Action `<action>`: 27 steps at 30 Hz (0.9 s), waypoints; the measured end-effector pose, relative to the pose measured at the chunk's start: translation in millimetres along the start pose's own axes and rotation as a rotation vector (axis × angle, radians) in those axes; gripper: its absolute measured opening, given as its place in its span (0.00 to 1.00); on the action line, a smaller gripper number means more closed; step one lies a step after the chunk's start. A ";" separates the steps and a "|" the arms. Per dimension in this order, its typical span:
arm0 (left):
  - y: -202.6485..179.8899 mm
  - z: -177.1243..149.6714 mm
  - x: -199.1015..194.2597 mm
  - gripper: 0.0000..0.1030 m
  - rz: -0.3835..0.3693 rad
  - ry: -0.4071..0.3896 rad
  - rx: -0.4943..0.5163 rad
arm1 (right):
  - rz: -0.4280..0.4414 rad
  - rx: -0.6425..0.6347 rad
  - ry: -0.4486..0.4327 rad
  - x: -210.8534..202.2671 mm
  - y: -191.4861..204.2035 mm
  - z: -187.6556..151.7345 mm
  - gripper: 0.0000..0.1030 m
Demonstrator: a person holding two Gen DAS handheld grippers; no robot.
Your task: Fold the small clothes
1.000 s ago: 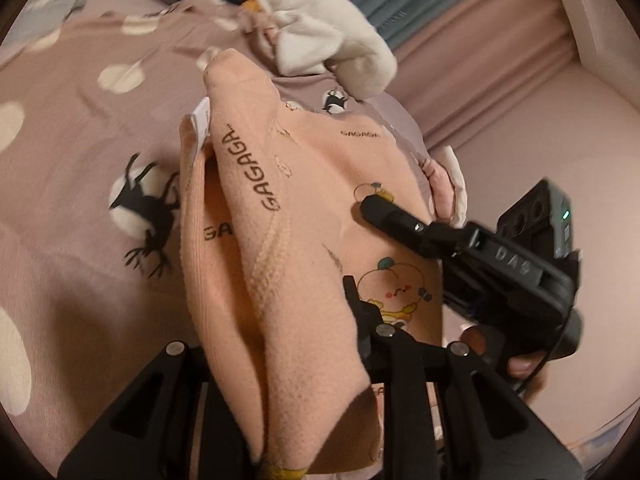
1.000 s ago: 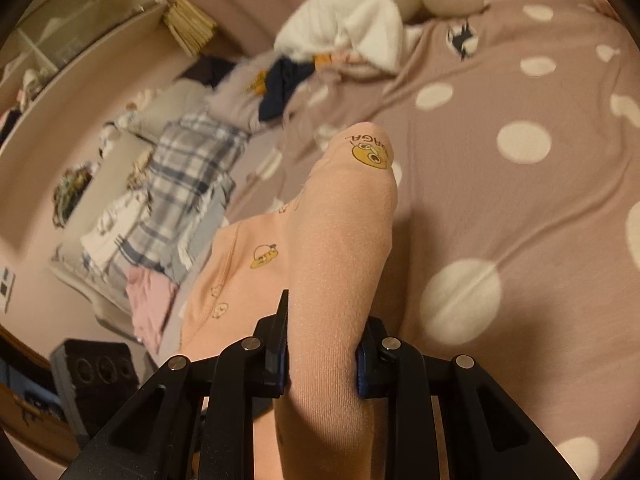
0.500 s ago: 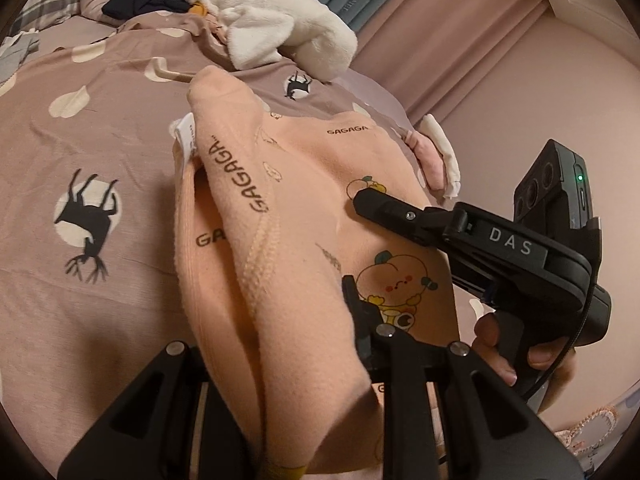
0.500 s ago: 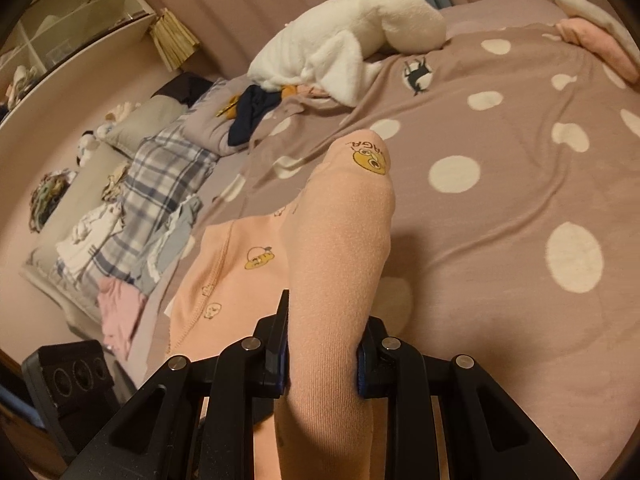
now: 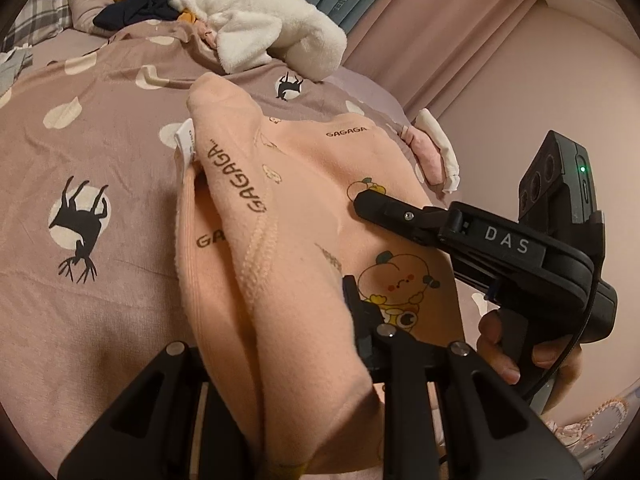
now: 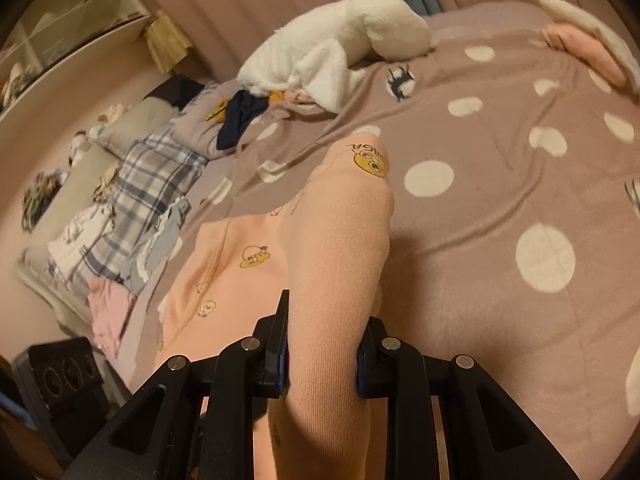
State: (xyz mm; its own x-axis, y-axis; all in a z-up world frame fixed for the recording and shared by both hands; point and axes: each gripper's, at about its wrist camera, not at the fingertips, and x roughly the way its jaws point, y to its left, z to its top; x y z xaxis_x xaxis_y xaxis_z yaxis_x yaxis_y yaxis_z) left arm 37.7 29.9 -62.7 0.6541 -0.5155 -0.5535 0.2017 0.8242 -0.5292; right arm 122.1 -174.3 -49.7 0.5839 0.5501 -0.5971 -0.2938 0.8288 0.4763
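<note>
A peach small garment [image 5: 304,200] printed with "GAGAGA" and cartoon figures lies partly on the bed and is lifted at my end. My left gripper [image 5: 288,320] is shut on a thick fold of it; the cloth hides its left finger. My right gripper [image 6: 322,344] is shut on a rolled peach part of the same garment [image 6: 340,240], which arches up and forward between the pads. In the left wrist view the right gripper [image 5: 368,208], held by a hand [image 5: 504,360], reaches in from the right over the garment.
The bed cover [image 6: 500,200] is mauve with white dots and deer prints. A white fleece piece [image 5: 272,32] and dark clothes [image 5: 136,12] lie at the far end. A pink-and-white garment [image 5: 432,152] sits near the bed edge. Plaid fabric [image 6: 152,184] and more clothes lie to the left.
Both grippers have shifted sideways over the bed with the garment held between them, and the left view has rolled. Neither grip has changed.
</note>
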 end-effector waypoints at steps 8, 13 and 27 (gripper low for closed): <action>14.6 -3.2 13.2 0.29 0.129 0.091 -0.045 | -0.048 0.022 0.051 15.9 -5.5 -0.7 0.26; 25.0 -7.3 21.8 0.36 0.292 0.151 -0.030 | -0.207 0.019 -0.012 8.5 -8.8 0.8 0.42; 37.5 11.3 -24.7 0.90 0.605 -0.041 0.037 | -0.304 -0.012 -0.044 -19.6 -12.9 -3.9 0.73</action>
State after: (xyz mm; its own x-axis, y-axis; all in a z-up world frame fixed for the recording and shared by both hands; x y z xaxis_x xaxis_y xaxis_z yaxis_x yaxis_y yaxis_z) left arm 37.3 76.1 -61.6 0.6882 0.0556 -0.7233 -0.1896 0.9762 -0.1055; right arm 111.6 -195.4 -46.7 0.6786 0.2720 -0.6822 -0.1095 0.9560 0.2723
